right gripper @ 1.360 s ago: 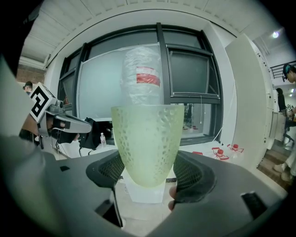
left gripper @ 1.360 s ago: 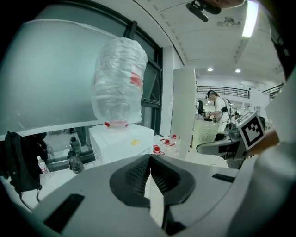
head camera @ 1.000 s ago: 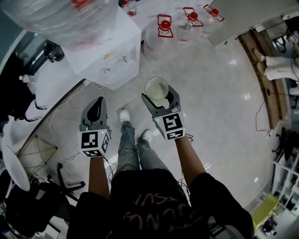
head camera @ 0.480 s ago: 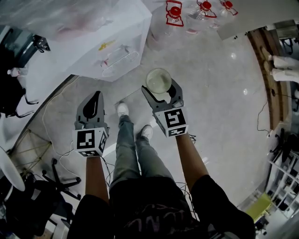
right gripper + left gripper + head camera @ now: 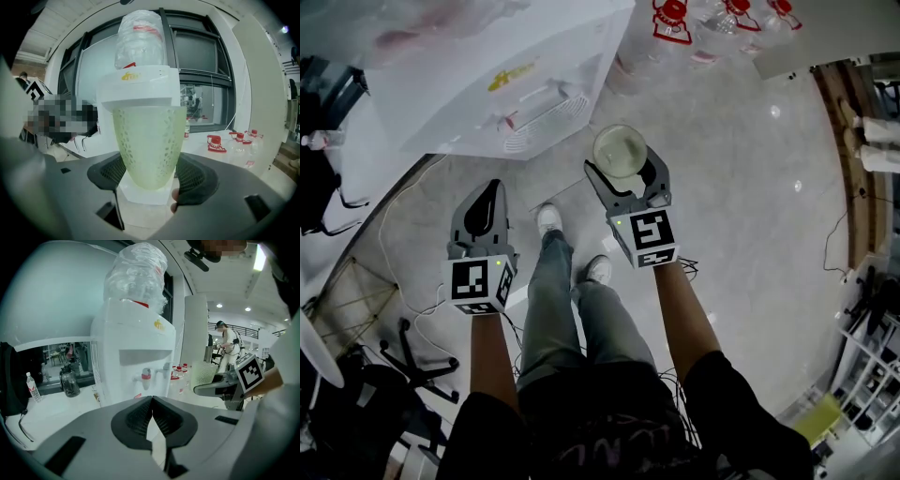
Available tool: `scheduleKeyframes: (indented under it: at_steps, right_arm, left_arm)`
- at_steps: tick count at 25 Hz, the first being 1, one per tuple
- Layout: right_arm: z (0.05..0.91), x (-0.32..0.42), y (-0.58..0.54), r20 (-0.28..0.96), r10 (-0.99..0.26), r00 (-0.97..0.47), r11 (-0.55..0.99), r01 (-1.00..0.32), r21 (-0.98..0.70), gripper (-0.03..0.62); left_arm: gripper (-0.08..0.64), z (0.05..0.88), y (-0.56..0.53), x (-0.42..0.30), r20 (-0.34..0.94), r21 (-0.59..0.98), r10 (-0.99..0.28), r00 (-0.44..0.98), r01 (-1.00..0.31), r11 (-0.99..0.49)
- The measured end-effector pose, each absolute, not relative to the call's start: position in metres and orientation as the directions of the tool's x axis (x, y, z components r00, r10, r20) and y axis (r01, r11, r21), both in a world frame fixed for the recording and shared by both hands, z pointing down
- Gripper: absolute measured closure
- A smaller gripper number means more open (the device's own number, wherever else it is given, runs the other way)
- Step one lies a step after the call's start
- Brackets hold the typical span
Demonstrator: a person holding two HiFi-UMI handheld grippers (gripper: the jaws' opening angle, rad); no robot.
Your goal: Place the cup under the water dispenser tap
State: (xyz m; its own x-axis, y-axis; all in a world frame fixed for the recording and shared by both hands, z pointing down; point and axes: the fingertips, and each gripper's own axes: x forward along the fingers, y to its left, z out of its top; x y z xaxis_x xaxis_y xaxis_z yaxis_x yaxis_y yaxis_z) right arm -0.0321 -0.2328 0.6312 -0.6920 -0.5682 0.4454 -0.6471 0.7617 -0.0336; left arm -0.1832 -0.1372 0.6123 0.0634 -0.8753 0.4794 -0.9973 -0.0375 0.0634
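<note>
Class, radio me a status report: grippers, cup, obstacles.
Left gripper shut, empty. Right gripper shut on cup, upright, short of the water dispenser. Nothing between cup and taps.

A pale, glossy floor (image 5: 750,187) is mirroring small spots of light (image 5: 775,111). Clear water jugs with red caps (image 5: 672,19) are standing on it at the top edge. A wooden strip (image 5: 844,159) is running along the right, with white shelving (image 5: 874,375) standing below it. Dark-framed windows (image 5: 197,61) are spanning the far wall. Round ceiling lamps (image 5: 219,305) are glowing beside a white pillar (image 5: 195,329).
</note>
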Motion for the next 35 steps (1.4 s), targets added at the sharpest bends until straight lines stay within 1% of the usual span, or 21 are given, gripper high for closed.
scheduleKeyframes:
  at_steps: [11,21,27,31,35]
  right_arm:
    - [0.712,-0.052,-0.259,0.452,-0.557,-0.697,0.767,-0.64,-0.04,0.253]
    - [0.762,-0.081,-0.291,0.439,-0.553,-0.708,0.78,-0.625,-0.025,0.253]
    - [0.78,-0.096,-0.303,0.436,-0.547,-0.715,0.789,-0.615,-0.018,0.253]
    - [0.79,-0.106,-0.308,0.438,-0.538,-0.72,0.794,-0.607,-0.022,0.253]
    - [0.797,-0.114,-0.311,0.442,-0.527,-0.726,0.804,-0.595,-0.017,0.253]
  left_arm:
    - [0.545,0.691,-0.162,-0.19,0.487,0.076,-0.87,0.074,-0.996,-0.042]
    - [0.545,0.748,-0.172,-0.201,0.501,0.087,-0.862,0.08,-0.995,-0.042]
    - [0.545,0.766,-0.172,-0.207,0.506,0.081,-0.859,0.075,-0.996,-0.039]
    - [0.545,0.778,-0.167,-0.209,0.56,0.084,-0.825,0.077,-0.996,-0.036]
    - [0.545,0.778,-0.173,-0.21,0.514,0.102,-0.855,0.07,-0.995,-0.02]
